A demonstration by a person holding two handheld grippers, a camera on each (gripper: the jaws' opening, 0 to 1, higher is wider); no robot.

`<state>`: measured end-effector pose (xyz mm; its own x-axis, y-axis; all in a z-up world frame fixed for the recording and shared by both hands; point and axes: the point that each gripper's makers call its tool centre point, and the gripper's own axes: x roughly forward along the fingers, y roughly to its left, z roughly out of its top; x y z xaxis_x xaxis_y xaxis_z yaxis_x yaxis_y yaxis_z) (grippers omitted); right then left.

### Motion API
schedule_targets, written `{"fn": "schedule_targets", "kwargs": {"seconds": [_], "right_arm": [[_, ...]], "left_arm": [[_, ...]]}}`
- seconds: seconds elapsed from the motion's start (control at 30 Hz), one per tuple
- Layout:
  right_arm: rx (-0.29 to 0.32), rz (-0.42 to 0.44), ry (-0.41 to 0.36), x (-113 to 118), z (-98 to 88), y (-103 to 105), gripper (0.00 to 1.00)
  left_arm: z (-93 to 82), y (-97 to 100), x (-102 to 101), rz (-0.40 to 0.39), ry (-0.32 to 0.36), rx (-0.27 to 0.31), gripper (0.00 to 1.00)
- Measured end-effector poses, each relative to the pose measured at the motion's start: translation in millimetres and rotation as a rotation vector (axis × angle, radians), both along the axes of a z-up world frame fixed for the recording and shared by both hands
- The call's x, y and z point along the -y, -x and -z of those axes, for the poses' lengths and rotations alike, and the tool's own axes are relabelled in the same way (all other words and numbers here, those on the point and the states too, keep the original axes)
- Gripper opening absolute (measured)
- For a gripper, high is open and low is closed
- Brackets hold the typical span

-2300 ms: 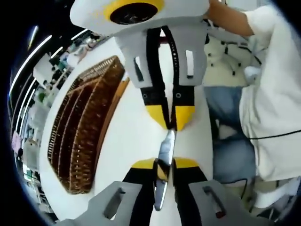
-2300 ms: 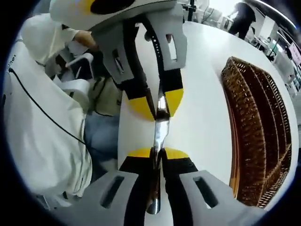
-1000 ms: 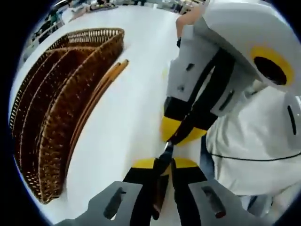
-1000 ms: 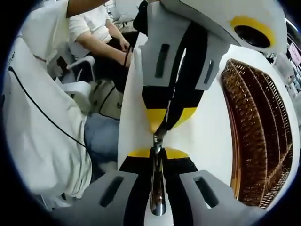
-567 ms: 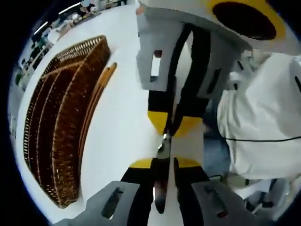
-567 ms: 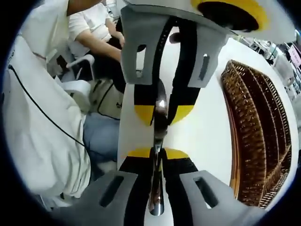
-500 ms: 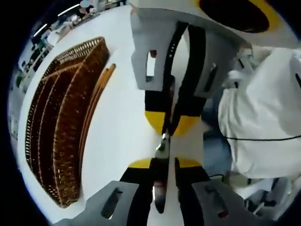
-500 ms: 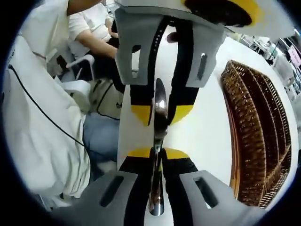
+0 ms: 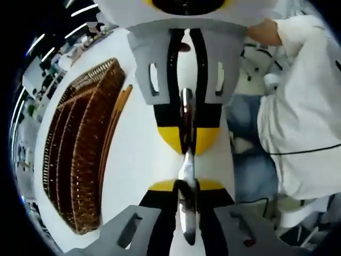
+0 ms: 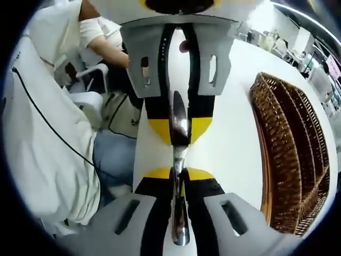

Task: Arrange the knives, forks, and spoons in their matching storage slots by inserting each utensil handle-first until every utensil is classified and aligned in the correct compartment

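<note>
Two hand-held grippers face each other tip to tip above a white table, both clamped on one shiny metal utensil.

In the left gripper view, the left gripper (image 9: 185, 185) rises from the bottom edge, its yellow-tipped black jaws closed onto the metal utensil (image 9: 186, 165). The utensil runs straight up the middle of the view. Its far part passes between the yellow-tipped jaws of the right gripper (image 9: 186, 150), which comes down from the top edge and is also closed on it. Which kind of utensil it is cannot be told; only a narrow polished strip shows.

In the right gripper view, the right gripper (image 10: 178, 174) comes up from the bottom, jaws pressed together on the same utensil (image 10: 178, 152). The left gripper (image 10: 179, 140) hangs from the top edge and pinches the other end, where the metal looks wider and rounded.

The utensil is held in the air over the white table (image 9: 141, 160), between the two grippers and not in any compartment. A brown wicker storage tray (image 9: 80, 144) with long narrow slots lies on the table well to the left in the left gripper view. The same tray (image 10: 290, 154) lies to the right in the right gripper view. Light wooden sticks (image 9: 113, 128) lie just beside the tray's near edge.

A person in a white shirt (image 10: 45, 133) and blue jeans (image 9: 253, 149) is at the table's edge.
</note>
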<state>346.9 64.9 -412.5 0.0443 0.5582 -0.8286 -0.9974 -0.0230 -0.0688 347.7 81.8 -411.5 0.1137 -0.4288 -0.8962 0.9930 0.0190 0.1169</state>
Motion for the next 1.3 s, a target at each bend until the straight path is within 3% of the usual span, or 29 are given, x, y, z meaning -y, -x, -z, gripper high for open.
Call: {"fn": "schedule_targets", "kwargs": {"seconds": [0.17, 0.43, 0.6, 0.77, 0.93, 1.07, 1.27, 1.3], "right_arm": [[-0.019, 0.005, -0.005, 0.0, 0.0, -0.3, 0.08], [-0.021, 0.008, 0.000, 0.0, -0.1, 0.4, 0.08], [-0.008, 0.007, 0.005, 0.0, -0.5, 0.5, 0.08], [-0.010, 0.009, -0.004, 0.3, -0.7, 0.4, 0.08], [-0.014, 0.008, -0.008, 0.2, -0.8, 0.5, 0.08], [-0.017, 0.010, -0.012, 0.0, -0.7, 0.5, 0.08], [-0.021, 0.015, -0.019, 0.1, -0.5, 0.6, 0.08], [-0.022, 0.018, -0.022, 0.1, -0.5, 0.5, 0.08]], "left_arm": [[-0.8, -5.9, 0.1, 0.010, 0.026, 0.065, 0.09], [-3.1, -22.4, -1.4, -0.040, 0.031, 0.040, 0.15], [-3.5, -25.2, -6.5, -0.048, -0.038, 0.011, 0.20], [-3.0, -17.7, -12.6, -0.047, -0.061, -0.033, 0.20], [-0.9, -14.3, -14.9, -0.098, -0.085, -0.114, 0.18], [-0.4, -14.8, -13.6, -0.065, -0.118, -0.129, 0.18], [-0.5, -14.0, -13.2, -0.079, -0.142, -0.167, 0.18], [-0.1, -14.3, -18.4, -0.085, -0.177, -0.156, 0.18]]}}
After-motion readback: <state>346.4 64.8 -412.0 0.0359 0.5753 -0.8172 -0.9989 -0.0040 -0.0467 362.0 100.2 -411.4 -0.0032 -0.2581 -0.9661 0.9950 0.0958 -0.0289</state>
